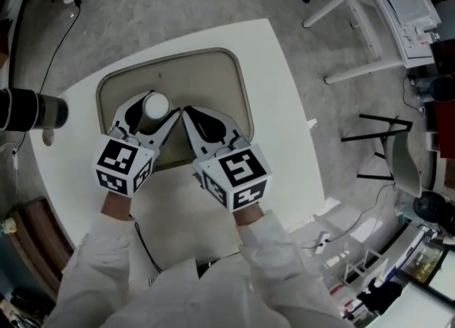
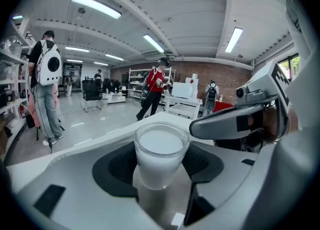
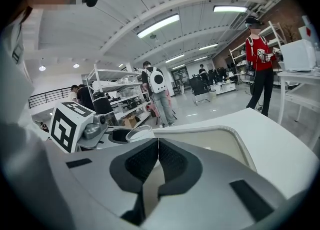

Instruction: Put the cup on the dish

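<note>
A frosted white cup (image 1: 156, 107) stands upright between the jaws of my left gripper (image 1: 151, 113), which is shut on it over the beige tray-like dish (image 1: 213, 77). In the left gripper view the cup (image 2: 160, 155) fills the gap between the dark pads (image 2: 116, 166), and I cannot tell whether its base touches the dish. My right gripper (image 1: 201, 126) lies just right of the cup, its jaws pressed together on nothing (image 3: 157, 161). The cup's rim (image 3: 139, 133) shows to the left in the right gripper view, beside the dish's rim (image 3: 240, 141).
The dish lies on a white table (image 1: 284, 120) whose right edge is near. A black cylinder (image 1: 32, 109) juts in at the left. A cable (image 1: 146, 252) runs on the table by my sleeves. People and shelving stand far off in the room.
</note>
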Motion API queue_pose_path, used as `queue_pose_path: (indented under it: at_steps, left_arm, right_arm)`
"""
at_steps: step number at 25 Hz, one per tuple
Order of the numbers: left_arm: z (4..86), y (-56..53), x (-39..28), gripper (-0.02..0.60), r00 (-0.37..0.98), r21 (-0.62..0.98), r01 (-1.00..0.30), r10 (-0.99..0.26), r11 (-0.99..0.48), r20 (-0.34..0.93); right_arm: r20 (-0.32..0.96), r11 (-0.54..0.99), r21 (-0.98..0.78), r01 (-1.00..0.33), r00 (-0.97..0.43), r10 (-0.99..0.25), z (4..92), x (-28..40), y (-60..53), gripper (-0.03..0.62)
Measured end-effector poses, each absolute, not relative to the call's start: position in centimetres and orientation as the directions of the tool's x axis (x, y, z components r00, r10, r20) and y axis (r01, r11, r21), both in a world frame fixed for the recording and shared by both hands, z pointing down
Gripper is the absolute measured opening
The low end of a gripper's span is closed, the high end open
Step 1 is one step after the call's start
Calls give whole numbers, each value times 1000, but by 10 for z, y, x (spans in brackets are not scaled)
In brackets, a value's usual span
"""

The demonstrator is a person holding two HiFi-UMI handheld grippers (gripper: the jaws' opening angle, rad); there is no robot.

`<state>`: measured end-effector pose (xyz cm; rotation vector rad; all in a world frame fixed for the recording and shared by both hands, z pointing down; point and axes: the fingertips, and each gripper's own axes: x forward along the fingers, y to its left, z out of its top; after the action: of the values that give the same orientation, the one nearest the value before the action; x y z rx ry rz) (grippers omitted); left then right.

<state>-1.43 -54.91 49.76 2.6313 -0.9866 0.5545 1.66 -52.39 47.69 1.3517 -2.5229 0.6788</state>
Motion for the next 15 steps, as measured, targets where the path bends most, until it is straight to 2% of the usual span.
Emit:
queue_pose_path:
  at_steps: [15]
  left_arm:
    - [512, -554, -7, 272, 690, 94, -683, -598, -724, 407]
  right_arm:
    - [414, 443, -316, -839, -543, -731, 497, 30, -526, 14]
